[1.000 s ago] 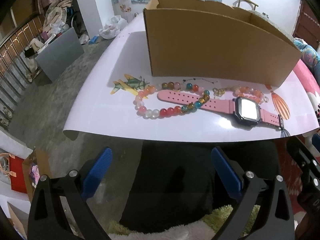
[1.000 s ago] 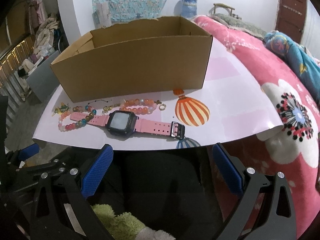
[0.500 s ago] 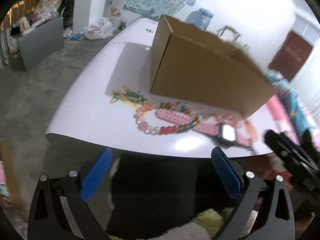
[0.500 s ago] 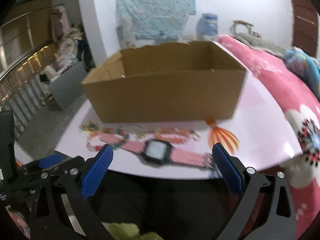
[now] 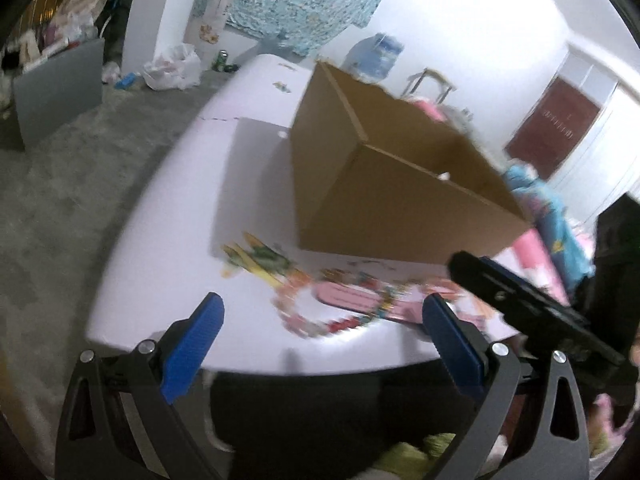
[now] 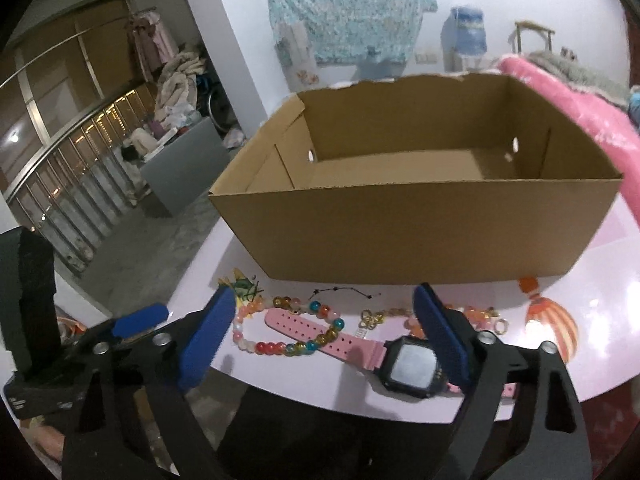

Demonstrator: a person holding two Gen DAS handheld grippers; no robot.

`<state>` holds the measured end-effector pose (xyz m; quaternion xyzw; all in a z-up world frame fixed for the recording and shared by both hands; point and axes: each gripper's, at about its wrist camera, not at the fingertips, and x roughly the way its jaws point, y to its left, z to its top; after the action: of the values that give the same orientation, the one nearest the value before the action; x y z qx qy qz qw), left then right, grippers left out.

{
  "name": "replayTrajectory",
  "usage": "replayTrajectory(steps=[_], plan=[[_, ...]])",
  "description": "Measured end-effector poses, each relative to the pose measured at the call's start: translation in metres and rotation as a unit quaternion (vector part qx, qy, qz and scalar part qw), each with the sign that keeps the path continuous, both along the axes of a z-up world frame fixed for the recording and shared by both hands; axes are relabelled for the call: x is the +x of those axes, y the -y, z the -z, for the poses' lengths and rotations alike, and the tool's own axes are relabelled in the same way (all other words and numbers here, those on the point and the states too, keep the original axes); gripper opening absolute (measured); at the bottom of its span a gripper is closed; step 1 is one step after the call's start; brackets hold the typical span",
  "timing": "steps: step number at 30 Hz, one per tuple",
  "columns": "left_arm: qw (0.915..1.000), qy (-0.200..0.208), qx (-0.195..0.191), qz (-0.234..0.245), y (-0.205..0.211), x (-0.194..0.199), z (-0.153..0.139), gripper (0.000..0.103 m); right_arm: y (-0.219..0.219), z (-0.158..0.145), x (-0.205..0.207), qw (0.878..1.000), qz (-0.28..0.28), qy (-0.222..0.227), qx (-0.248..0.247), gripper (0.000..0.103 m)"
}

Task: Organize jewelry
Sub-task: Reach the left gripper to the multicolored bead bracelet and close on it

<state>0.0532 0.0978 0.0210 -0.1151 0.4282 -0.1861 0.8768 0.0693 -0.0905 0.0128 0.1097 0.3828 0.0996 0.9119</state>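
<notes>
Both the left gripper (image 5: 322,338) and right gripper (image 6: 326,328) gape empty above a beaded bracelet (image 6: 288,334) and pink watch (image 6: 408,368), partly hidden by one finger (image 6: 440,338); an open cardboard box (image 6: 416,232) stands at twelve o'clock.

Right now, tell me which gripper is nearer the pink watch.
Right. The right gripper hangs open just above the pink watch, one finger over its face. The left gripper, also open, sits further left, by the bead bracelet.

Both wrist views face the cardboard box (image 6: 416,232) from the table's (image 5: 168,248) near edge.
</notes>
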Motion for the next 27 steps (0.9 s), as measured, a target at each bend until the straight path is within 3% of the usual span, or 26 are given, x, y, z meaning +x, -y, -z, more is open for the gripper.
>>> replayTrajectory(steps=[6, 10, 14, 19, 27], plan=[[0.9964, -0.008, 0.081, 0.021, 0.012, 0.024, 0.016, 0.097, 0.003, 0.012, 0.015, 0.998, -0.013, -0.046, 0.033, 0.057], [0.9949, -0.01, 0.093, 0.039, 0.013, 0.03, 0.022, 0.091, 0.003, 0.021, 0.025, 0.996, -0.023, -0.082, 0.037, 0.043], [0.9921, -0.014, 0.11, 0.058, 0.019, 0.034, 0.027, 0.077, -0.004, 0.03, 0.033, 0.993, -0.038, -0.109, 0.018, 0.03], [0.9887, -0.025, 0.124, 0.08, 0.024, 0.038, 0.035, 0.058, -0.012, 0.035, 0.039, 0.99, -0.065, -0.124, -0.013, 0.022], [0.9789, -0.019, 0.179, 0.097, 0.037, 0.044, 0.04, 0.042, -0.023, 0.039, 0.044, 0.983, -0.115, -0.133, -0.061, 0.019]])
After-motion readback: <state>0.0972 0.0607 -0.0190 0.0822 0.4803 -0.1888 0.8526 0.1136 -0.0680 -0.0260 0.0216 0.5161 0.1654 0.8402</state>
